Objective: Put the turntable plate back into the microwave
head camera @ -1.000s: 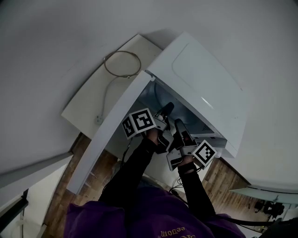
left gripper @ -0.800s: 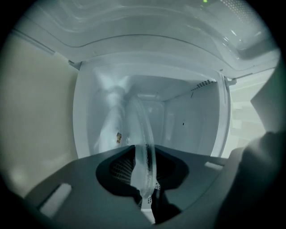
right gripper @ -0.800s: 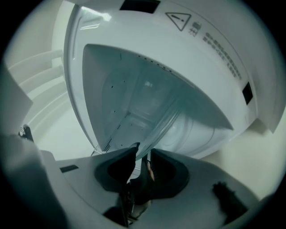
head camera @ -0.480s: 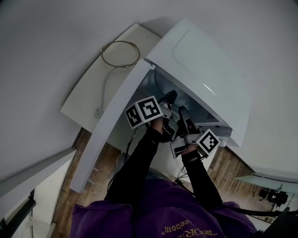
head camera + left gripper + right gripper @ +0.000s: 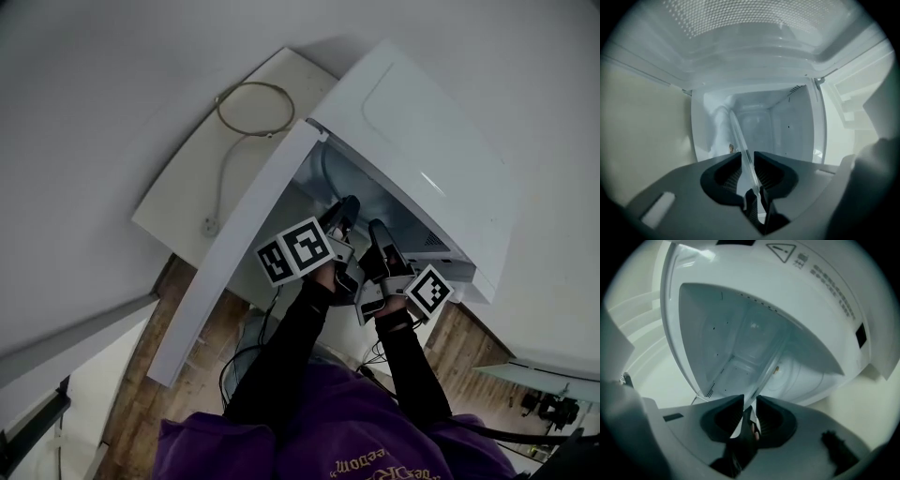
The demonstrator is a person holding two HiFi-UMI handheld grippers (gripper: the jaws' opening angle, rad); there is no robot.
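Grippers number two: the left gripper [image 5: 345, 208] and the right gripper [image 5: 378, 231], side by side at the mouth of the one microwave [image 5: 412, 122]. Its single door [image 5: 239, 253] stands open. We count one plate [image 5: 739, 138], clear glass, seen edge-on from both gripper views. It reaches from between both sets of jaws into the cavity, so its near rim is at the mouth and the rest lies inside. Each gripper carries one marker cube, two in all: the left cube [image 5: 298, 251] and the right cube [image 5: 428, 292]. One looped cord [image 5: 255, 108] lies on the white surface [image 5: 178, 197] beside the door, well apart from the grippers. We see two dark sleeves [image 5: 291, 347], one behind each gripper.

The left jaws are opening. They stand narrow, with the rim between them and a sliver of clearance on either side. The right jaws are closing, narrow as well, and their pads look to meet the rim.

Against a second ago, we find little changed. Both grippers stay at the mouth of the microwave, next to each other as before. The left cube has rolled slightly, so its faces sit at a new tilt. The door remains open and the cord has not shifted on the surface. The whole head view has drifted a little.
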